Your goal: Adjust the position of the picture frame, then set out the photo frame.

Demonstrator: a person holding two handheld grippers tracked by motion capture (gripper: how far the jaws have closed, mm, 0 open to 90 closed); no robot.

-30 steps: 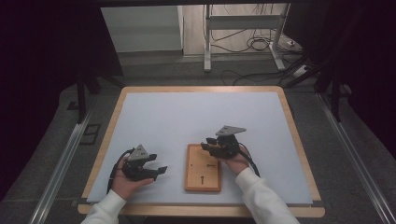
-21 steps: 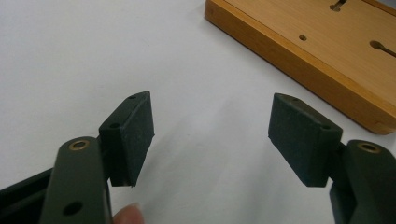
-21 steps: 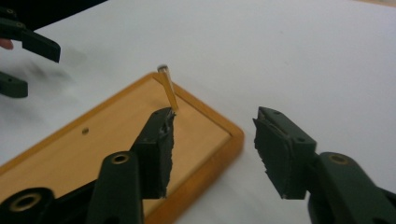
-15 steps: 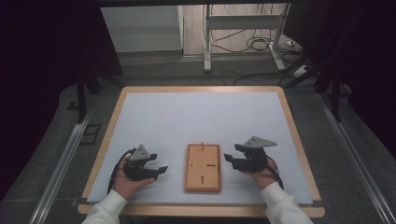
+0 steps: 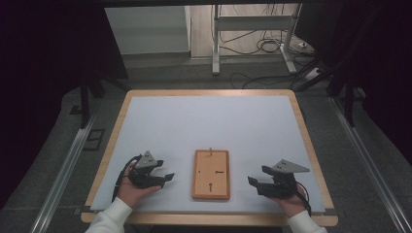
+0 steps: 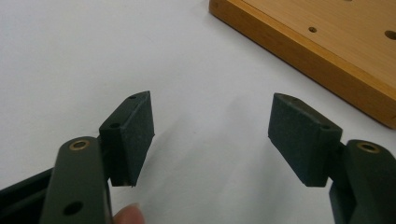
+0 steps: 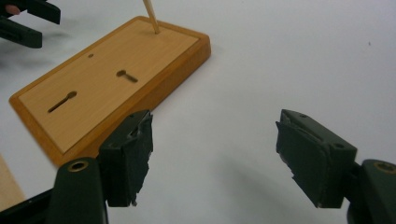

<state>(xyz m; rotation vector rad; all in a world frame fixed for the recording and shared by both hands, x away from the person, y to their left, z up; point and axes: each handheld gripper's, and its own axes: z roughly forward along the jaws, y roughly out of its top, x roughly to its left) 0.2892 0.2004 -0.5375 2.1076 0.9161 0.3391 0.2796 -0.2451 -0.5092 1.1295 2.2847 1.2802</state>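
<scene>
Step in hand: you have let go beside the wooden board [image 5: 211, 174] and your right gripper [image 5: 258, 185] sits off to its side on the bench [image 5: 214, 121], so this reads as the pause after a placing, with the thin peg [image 7: 150, 16] standing in the board's far end

Right jaws: they have just been opening and now stand wide apart with nothing between them; in the right gripper view the board lies ahead and to the left of them, its near corner just beyond the left pad, not touching

Left jaws: your left gripper [image 5: 166, 179] is spread wide too and holds nothing; in the left gripper view the board's edge [image 6: 308, 51] runs ahead and to the right of the jaws, near but apart

Board: flat on the bench between your two pairs of jaws, two keyhole slots [image 7: 62, 101] and some small holes in its top face

Next move, as a judgement: if the board is to be lifted or steadied, bring both pairs of jaws in level from either long side and close on the edges; keep clear of the peg, which looks easy to knock over
</scene>
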